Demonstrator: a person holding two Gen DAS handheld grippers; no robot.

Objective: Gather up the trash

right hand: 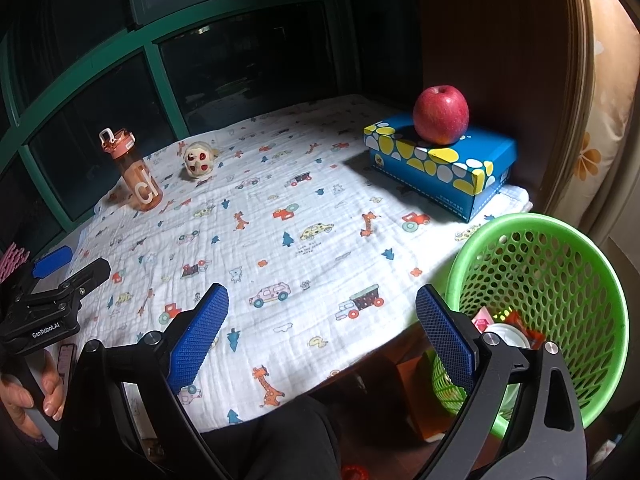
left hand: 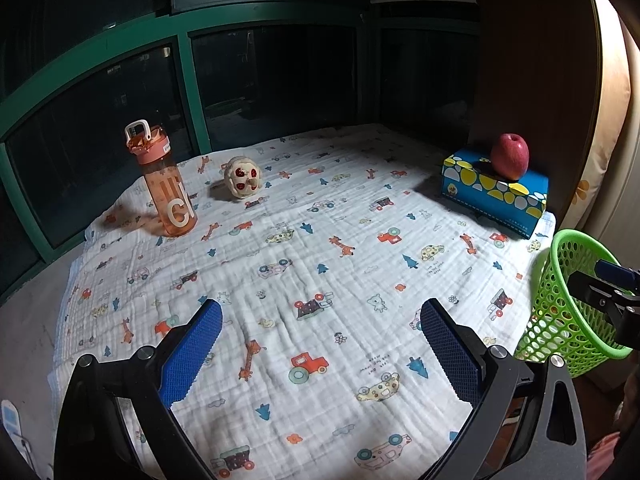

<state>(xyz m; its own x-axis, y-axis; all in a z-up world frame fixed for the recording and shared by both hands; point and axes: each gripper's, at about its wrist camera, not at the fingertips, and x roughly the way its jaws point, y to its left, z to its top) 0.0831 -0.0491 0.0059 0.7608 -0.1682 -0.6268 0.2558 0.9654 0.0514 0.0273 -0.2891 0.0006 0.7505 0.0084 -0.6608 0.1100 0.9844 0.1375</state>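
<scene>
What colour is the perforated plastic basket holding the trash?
Bright green perforated plastic basket; clearest in the right wrist view.

Printed cloth (left hand: 320, 240) covers bench. Orange bottle (left hand: 164, 184) upright far left; small cream toy (left hand: 242, 177) with red spots just right of it, apart. Blue box (left hand: 494, 194) with yellow and white spots far right, red apple (left hand: 509, 156) resting on top. Green-framed window (left hand: 192, 92) behind.
</scene>
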